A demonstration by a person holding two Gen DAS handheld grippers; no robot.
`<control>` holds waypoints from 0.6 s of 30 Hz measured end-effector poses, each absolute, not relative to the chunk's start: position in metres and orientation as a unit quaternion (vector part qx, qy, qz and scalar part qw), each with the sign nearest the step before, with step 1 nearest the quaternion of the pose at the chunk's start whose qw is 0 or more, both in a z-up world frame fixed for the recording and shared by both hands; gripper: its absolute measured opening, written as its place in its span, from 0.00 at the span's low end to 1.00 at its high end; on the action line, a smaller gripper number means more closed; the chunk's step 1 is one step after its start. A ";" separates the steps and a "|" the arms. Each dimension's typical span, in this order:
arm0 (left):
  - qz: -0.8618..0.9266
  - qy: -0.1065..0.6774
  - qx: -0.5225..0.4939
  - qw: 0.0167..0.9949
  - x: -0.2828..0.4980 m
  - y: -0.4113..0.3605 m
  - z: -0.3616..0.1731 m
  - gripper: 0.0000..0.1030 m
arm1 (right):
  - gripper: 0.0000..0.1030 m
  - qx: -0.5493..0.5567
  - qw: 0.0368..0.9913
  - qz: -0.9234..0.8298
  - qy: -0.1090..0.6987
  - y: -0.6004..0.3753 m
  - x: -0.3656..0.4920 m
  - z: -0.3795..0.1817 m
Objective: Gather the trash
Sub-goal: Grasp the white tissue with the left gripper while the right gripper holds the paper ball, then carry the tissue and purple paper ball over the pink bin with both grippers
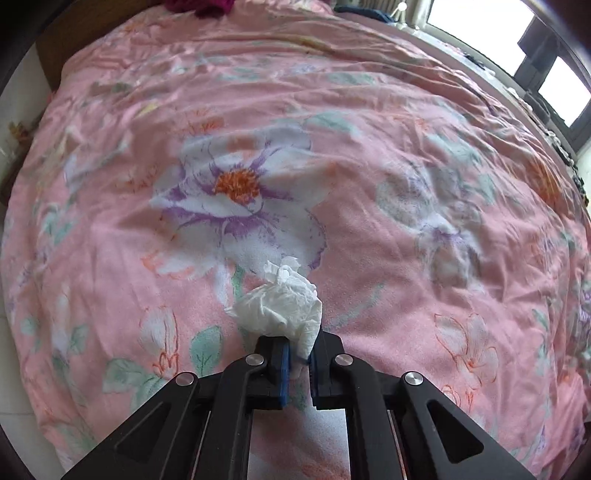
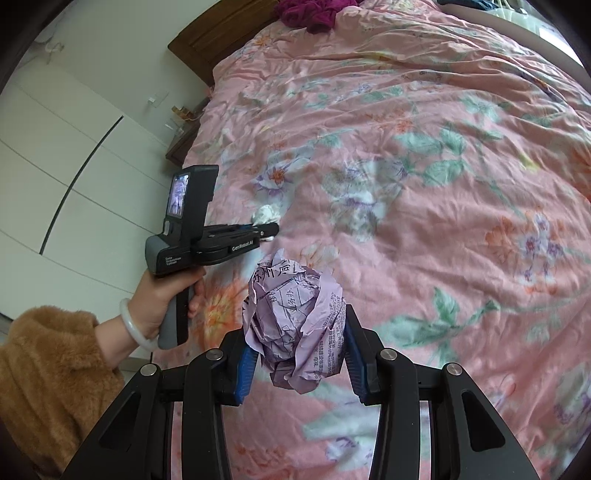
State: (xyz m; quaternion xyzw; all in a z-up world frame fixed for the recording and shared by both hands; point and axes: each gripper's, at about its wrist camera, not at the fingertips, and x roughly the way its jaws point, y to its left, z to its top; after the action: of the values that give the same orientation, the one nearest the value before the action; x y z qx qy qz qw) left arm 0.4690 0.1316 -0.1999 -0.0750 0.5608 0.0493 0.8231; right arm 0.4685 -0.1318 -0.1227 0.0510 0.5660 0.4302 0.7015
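My left gripper (image 1: 298, 349) is shut on a crumpled white tissue (image 1: 284, 306), held just above the pink floral quilt (image 1: 332, 147). The same gripper (image 2: 271, 230) and tissue (image 2: 265, 213) show in the right wrist view at the bed's left side. My right gripper (image 2: 295, 347) is shut on a crumpled ball of purple printed paper (image 2: 295, 321) and holds it above the quilt (image 2: 424, 166).
A dark red garment (image 2: 316, 11) lies at the head of the bed by the wooden headboard (image 2: 218, 37). A wooden nightstand (image 2: 183, 142) and white floor (image 2: 74, 166) are left of the bed. A window (image 1: 517, 44) is beyond the bed's far right side.
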 end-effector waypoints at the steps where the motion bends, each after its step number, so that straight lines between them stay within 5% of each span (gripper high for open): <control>1: 0.048 0.554 -0.076 0.828 0.467 0.131 -0.196 0.07 | 0.40 0.053 0.700 0.432 0.567 -0.131 0.466 -0.122; 9: 0.033 0.489 -0.084 0.868 0.401 0.114 -0.131 0.07 | 0.40 0.033 0.690 0.458 0.560 -0.102 0.433 -0.107; 18: 0.135 0.492 -0.140 0.849 0.236 0.158 -0.109 0.07 | 0.40 -0.032 0.672 0.494 0.550 -0.036 0.362 -0.088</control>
State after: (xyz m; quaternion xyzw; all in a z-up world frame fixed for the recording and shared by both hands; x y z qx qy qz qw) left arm 0.2356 0.1575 -0.1088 -0.1399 0.4916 0.1353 0.8488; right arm 0.3622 -0.0363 -0.0877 -0.0325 0.5498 0.4944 0.6724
